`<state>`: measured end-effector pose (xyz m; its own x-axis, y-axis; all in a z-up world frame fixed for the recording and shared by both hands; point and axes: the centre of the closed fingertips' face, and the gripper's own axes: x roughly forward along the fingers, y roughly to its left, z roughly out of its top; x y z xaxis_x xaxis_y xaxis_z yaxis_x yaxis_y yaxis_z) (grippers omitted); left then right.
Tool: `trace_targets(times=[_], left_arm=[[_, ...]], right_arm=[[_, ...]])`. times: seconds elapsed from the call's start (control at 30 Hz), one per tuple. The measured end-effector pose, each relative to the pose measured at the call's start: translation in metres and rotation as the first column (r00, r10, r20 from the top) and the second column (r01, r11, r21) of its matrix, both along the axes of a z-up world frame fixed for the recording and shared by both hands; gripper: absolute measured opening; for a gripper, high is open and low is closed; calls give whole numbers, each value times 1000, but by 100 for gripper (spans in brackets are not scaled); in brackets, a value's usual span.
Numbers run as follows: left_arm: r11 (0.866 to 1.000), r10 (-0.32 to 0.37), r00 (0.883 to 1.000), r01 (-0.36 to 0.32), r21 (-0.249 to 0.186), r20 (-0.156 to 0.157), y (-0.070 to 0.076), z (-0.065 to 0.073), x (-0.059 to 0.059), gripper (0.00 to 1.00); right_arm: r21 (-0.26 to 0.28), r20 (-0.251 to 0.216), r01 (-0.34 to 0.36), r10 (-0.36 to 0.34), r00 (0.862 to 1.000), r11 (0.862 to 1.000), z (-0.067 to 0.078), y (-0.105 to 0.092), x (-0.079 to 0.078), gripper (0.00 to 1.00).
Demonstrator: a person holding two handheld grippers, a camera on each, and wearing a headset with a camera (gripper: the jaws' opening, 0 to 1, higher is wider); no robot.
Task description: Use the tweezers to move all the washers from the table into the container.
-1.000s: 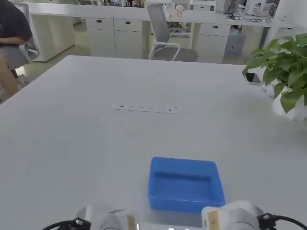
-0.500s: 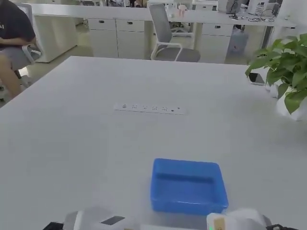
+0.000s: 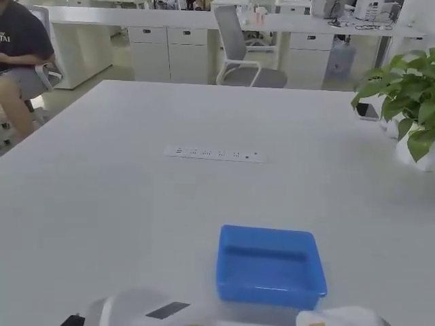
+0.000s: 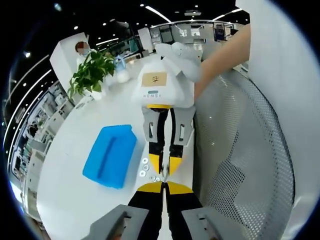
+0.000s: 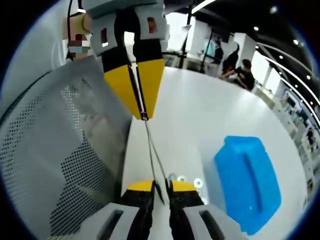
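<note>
My left gripper [image 4: 162, 186] and right gripper [image 5: 160, 187] face each other tip to tip, low over the table's near edge. A thin pair of metal tweezers [image 5: 150, 150] runs between them. Its joined end sits in the shut yellow tips of the left gripper [image 5: 142, 114], and its two arms pass between my right jaws, which are shut on them. Several small washers [image 5: 182, 179] lie on the white table just beside the tips, also seen as washers [image 4: 144, 169]. The blue container [image 3: 270, 263] stands a little beyond the washers, empty as far as I can see.
A grey mesh chair back [image 4: 240, 155] is close beside the grippers. Farther along the table are a power strip [image 3: 213, 153] and, at the right edge, a potted plant [image 3: 408, 88]. A person [image 3: 17, 47] sits far left, and an office chair [image 3: 238, 54] stands behind the table.
The head camera has drifted slightly. The white gripper housings have sunk lower at the bottom edge of the head view. The container has stayed put.
</note>
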<state>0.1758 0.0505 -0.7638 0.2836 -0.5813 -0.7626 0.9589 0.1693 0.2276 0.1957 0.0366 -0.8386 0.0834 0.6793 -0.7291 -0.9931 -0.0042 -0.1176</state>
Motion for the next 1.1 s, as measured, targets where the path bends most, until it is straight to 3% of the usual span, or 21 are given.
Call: trace_targets(times=[0.2,0.37,0.57,0.63,0.7,0.87,0.97,1.1], left_arm=[[1000,-19,1000,19,-18,22,-10,12,-3,0],[1000,-16,999,16,-9,35,-6,16,2,0],[1000,-5,1000,6,-21,29,-2,21,12,0],[1000,2,1000,-2,-22,14,0,19,15,0],[1000,-3,1000,3,18,8,3,15,18,0],[999,-28,999,29,41,-16,3,15,28,0],[998,-53,997,55,34,-63,-1,14,31,0],[997,-70,994,72,26,-89,-8,15,39,0]], right_arm=[[34,21,-3,2,1000,999,7,10,2,7],[59,6,-2,1,1000,998,8,19,3,7],[82,-5,14,-14,1000,997,11,26,7,7],[83,-32,35,-33,999,996,9,26,9,7],[92,-78,72,-65,995,993,6,28,10,7],[91,-131,112,-100,986,989,4,26,12,7],[98,-153,130,-115,982,987,6,26,15,7],[97,-158,142,-125,979,985,9,25,16,9]])
